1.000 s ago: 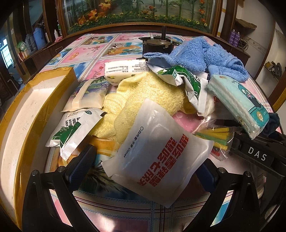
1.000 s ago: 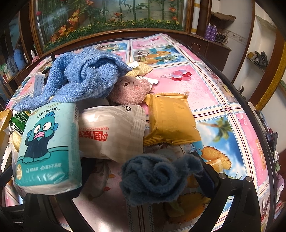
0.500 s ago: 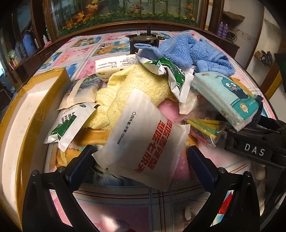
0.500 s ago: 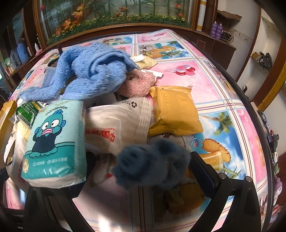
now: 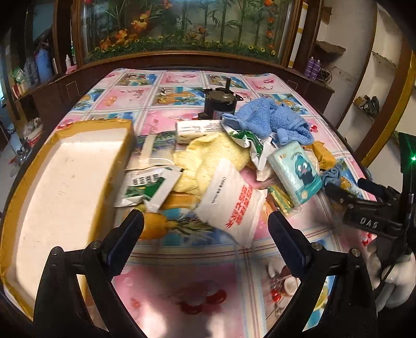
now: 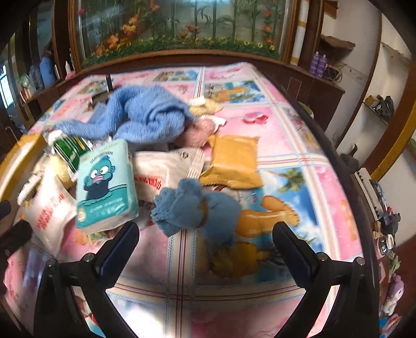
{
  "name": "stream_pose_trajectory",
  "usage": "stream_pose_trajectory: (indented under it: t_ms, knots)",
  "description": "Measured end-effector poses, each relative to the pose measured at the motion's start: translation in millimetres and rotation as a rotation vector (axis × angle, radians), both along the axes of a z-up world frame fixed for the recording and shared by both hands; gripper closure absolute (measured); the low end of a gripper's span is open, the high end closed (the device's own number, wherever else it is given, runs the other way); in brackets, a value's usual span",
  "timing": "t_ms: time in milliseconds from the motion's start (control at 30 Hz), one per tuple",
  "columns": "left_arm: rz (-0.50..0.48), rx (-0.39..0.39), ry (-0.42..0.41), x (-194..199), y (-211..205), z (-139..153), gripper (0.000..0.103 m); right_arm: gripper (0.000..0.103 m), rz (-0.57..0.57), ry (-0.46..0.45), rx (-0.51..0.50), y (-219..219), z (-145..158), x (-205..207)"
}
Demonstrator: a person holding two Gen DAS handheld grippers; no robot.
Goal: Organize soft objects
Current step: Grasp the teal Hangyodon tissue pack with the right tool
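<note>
A pile of soft things lies on the patterned table: a light blue towel, a yellow towel, a pink cloth, a small dark blue cloth, a teal tissue pack, a white pouch with red print and other packets. My left gripper is open and empty, drawn back from the white pouch. My right gripper is open and empty, just short of the dark blue cloth; it also shows in the left wrist view.
An open foam box with a tan taped rim stands at the left. A black motor stands behind the pile. A yellow packet lies right of the pile. A wooden cabinet with an aquarium runs behind the table.
Both grippers have pulled back and up from the pile, so more bare tablecloth shows in front. The dark blue cloth now lies ahead of the right fingers instead of between them.
</note>
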State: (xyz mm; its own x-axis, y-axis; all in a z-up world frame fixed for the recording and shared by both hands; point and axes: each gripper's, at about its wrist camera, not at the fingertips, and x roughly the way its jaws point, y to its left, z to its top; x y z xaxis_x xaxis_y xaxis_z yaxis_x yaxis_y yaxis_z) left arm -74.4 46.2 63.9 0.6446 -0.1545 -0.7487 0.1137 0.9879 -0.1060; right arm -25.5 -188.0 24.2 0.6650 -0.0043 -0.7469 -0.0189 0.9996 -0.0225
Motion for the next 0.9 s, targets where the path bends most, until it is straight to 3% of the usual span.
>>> stream_pose_trajectory:
  t_ms: [100, 200, 267, 400, 567, 600, 633, 667, 733, 900]
  knots:
    - [0.026, 0.001, 0.002, -9.5, 31.4, 7.5, 0.006, 0.001, 0.039, -0.069, 0.048, -8.5, 20.3, -8.4]
    - [0.026, -0.048, 0.018, -16.5, 56.9, 8.2, 0.009, 0.001, 0.124, -0.09, 0.083, -1.4, 28.5, -3.9]
    - [0.005, -0.087, 0.022, -20.2, 64.8, 7.6, 0.024, 0.002, 0.183, -0.071, 0.09, 11.6, 24.0, 4.8]
    - [-0.043, -0.099, 0.038, -22.1, 52.2, 4.4, 0.027, 0.016, 0.241, -0.037, 0.076, 37.5, 9.9, 18.1]
    - [-0.131, -0.073, 0.01, -17.2, 17.7, 2.2, 0.027, 0.016, 0.281, 0.005, 0.055, 61.7, -7.3, 32.5]
    - [-0.137, -0.068, 0.016, -14.4, 12.3, 0.3, 0.027, 0.024, 0.285, 0.011, 0.052, 63.3, -10.2, 33.5]
    - [-0.141, -0.071, 0.027, -11.1, 8.8, -1.9, 0.027, 0.039, 0.29, 0.026, 0.058, 63.2, -13.2, 35.2]
    - [-0.144, -0.079, 0.038, -7.8, 5.3, -3.5, 0.027, 0.061, 0.294, 0.06, 0.094, 59.8, -16.4, 37.2]
    - [-0.15, -0.091, 0.045, -1.2, 0.3, -5.7, 0.027, 0.061, 0.285, 0.044, 0.181, 46.8, -14.5, 31.7]
    - [-0.158, -0.082, 0.074, 22.0, -14.5, -18.7, 0.027, 0.061, 0.235, -0.024, 0.248, 20.8, -5.0, 17.3]
